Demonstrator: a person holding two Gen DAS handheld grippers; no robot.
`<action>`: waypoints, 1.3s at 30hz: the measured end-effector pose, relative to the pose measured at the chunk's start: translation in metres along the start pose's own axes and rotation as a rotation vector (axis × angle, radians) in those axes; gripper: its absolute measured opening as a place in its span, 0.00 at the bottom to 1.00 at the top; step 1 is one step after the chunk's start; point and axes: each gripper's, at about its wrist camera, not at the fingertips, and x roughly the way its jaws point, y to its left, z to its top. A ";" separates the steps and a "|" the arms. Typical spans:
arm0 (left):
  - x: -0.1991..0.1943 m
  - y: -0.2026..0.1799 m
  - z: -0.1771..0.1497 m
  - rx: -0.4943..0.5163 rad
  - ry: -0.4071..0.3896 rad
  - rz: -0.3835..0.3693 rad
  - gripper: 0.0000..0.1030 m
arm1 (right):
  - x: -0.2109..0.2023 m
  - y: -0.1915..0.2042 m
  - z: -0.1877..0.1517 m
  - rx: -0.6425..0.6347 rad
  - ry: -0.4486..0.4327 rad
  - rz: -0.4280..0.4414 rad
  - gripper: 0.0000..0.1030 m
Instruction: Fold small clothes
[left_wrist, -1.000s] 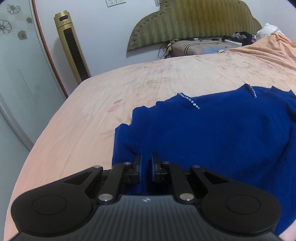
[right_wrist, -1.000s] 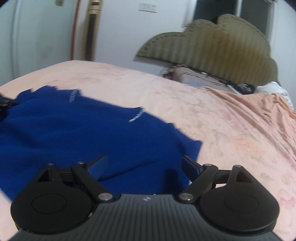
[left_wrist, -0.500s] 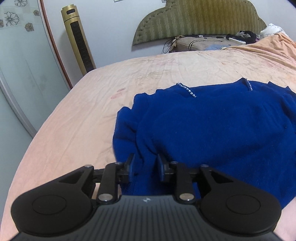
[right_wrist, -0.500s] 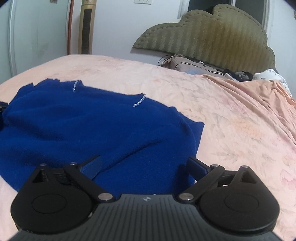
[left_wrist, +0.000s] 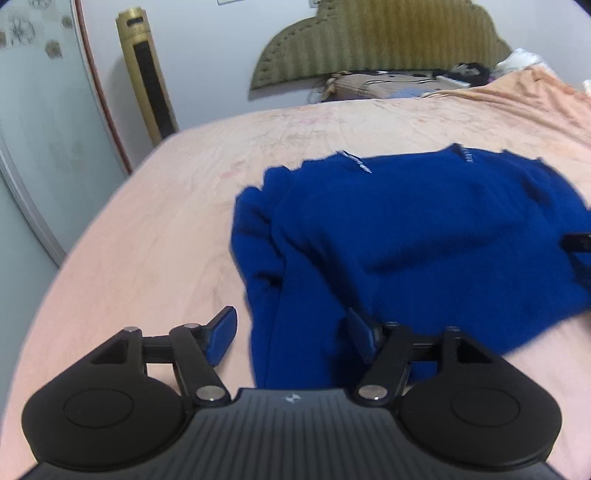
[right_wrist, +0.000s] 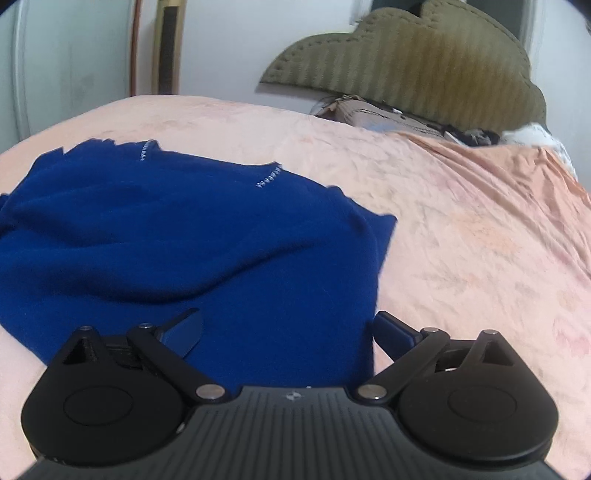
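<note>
Blue fleece garment: lies rumpled on the peach bedsheet, long axis running left to right across both views, beaded trim at its far edge. Left gripper: jaws wide, holding nothing, straddling the near left hem. Right gripper: jaws wide, empty, over the near right corner; both equally near.

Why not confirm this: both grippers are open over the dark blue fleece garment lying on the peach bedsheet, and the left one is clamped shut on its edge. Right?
Not quite. The left gripper is open, not clamped: the left wrist view shows its jaws spread apart astride the dark blue fleece garment's edge. The rest holds: the right gripper is open too, and the garment lies on the peach bedsheet.
</note>
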 end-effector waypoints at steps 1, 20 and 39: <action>-0.004 0.009 -0.004 -0.038 0.008 -0.037 0.64 | -0.002 -0.005 -0.001 0.035 -0.002 0.021 0.96; -0.027 0.046 -0.031 -0.207 -0.028 -0.199 0.10 | -0.043 -0.021 -0.026 0.099 -0.017 0.043 0.07; -0.041 0.035 0.006 -0.154 -0.099 -0.043 0.71 | -0.051 0.042 0.015 0.039 -0.086 0.276 0.60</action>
